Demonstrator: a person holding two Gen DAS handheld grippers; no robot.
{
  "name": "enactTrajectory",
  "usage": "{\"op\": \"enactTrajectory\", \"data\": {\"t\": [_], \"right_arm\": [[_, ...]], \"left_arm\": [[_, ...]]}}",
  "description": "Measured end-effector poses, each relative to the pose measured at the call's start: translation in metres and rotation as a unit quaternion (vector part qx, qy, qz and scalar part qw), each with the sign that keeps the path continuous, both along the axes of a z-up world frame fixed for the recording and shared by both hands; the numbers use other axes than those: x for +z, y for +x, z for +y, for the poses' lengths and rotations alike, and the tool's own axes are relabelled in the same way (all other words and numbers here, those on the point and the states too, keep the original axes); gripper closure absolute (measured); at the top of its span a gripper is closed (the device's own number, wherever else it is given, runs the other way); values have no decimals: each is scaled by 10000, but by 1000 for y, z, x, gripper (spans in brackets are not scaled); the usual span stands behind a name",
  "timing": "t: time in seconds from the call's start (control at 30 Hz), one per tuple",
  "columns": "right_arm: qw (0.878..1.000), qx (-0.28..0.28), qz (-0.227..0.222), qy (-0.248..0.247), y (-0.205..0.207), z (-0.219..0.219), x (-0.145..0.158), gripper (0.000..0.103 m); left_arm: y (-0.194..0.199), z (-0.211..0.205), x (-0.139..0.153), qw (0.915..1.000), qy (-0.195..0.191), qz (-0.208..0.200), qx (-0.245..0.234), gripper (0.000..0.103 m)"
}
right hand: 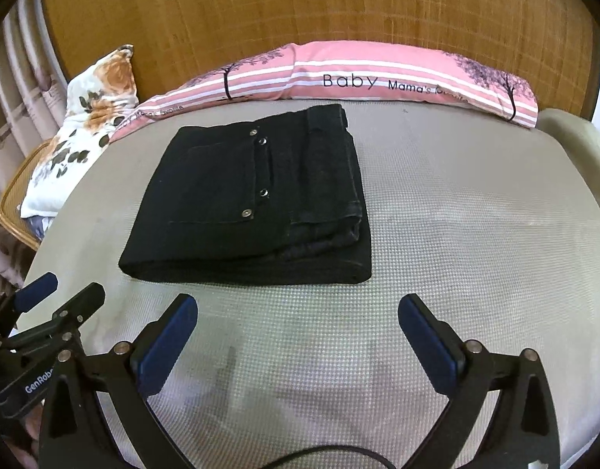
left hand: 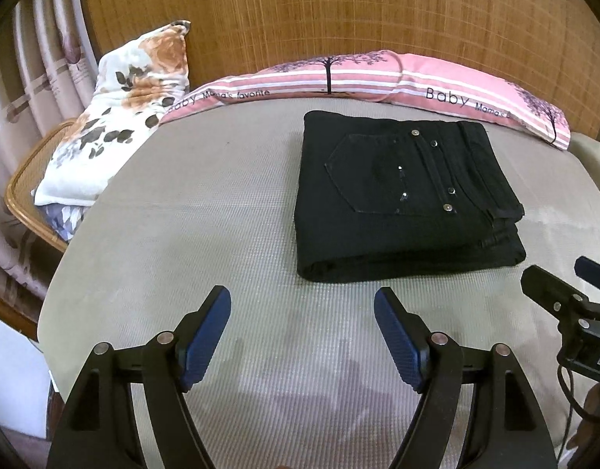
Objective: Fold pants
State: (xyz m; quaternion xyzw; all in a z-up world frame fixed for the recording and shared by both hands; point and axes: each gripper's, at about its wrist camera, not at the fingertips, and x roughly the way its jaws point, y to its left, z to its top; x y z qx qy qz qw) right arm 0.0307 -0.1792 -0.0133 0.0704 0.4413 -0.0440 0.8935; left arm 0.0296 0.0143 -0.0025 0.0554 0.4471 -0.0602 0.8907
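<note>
Pants [left hand: 405,195] folded into a compact black rectangle, flat on the bed [left hand: 182,234], upper centre-right in the left wrist view, upper centre-left in the right wrist view [right hand: 253,199]. Back pocket and rivets face up; stacked layer edges show on the bundle's right side.

Left gripper [left hand: 301,336]: jaws spread fairly wide, nothing between them, pads clear of the pants and over bare mat below the bundle's near edge. Right gripper [right hand: 298,336]: jaws spread very wide, empty, also short of the near edge. Each gripper shows at the frame edge of the other's view, side by side, apart.

Open room: bare grey mat left of the bundle in the left view, right of it in the right view, plus the strip between bundle and jaws. Bed edge curves off at left.

Far edge: pink striped pillow [right hand: 378,74] along the woven headboard [right hand: 300,8], just behind the bundle. Floral pillow [left hand: 116,117] at upper left, overhanging a rattan chair [left hand: 22,199]. Curtain [left hand: 34,58] far left. No containers in view.
</note>
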Motion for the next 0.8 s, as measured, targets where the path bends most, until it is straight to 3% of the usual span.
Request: {"op": "enactTrajectory", "data": {"t": [0.8], "right_arm": [[9997,120,-44,-194,-7,10,8,1]], "left_arm": [[-10,1,4,10000,-66,0,24,27]]}}
